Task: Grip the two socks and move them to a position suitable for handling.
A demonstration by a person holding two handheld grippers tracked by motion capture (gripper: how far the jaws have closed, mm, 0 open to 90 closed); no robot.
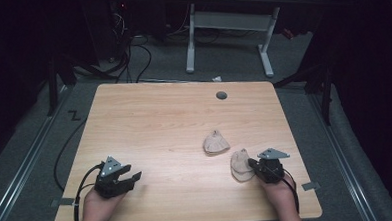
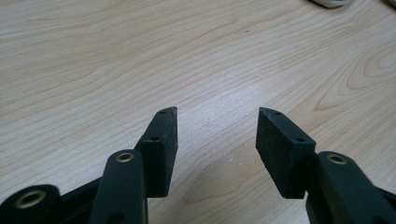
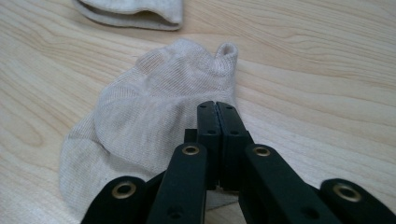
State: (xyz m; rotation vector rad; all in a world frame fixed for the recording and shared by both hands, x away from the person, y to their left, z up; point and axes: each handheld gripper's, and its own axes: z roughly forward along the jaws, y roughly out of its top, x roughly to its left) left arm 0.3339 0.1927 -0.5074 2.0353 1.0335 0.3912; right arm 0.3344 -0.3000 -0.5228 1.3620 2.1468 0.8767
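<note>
We find two beige socks on the table, right of centre; the near sock lies just left of the right gripper, the far sock close beyond it, the two apart.

Right gripper: in its own view the jaws stand pressed together over the near sock; they look to be pinching the near edge of the fabric, though we cannot see cloth between the pads, so we record the grip as likely rather than proven.

Left gripper: it rests at the near left, well apart from both socks; its fingers stand apart with bare wood between them.

Step in hand, as we judge it: securing the near sock by its edge; to do it well, hold the pinch firm and lift slowly, watching that the fabric follows; if it slips, take a deeper bite of both layers; keep clear of the far sock.

Orientation: in the high view the near sock's long axis runs near to far, tilted slightly; in the right gripper view the cuff opening points away from the jaws, toward the far sock.
</note>
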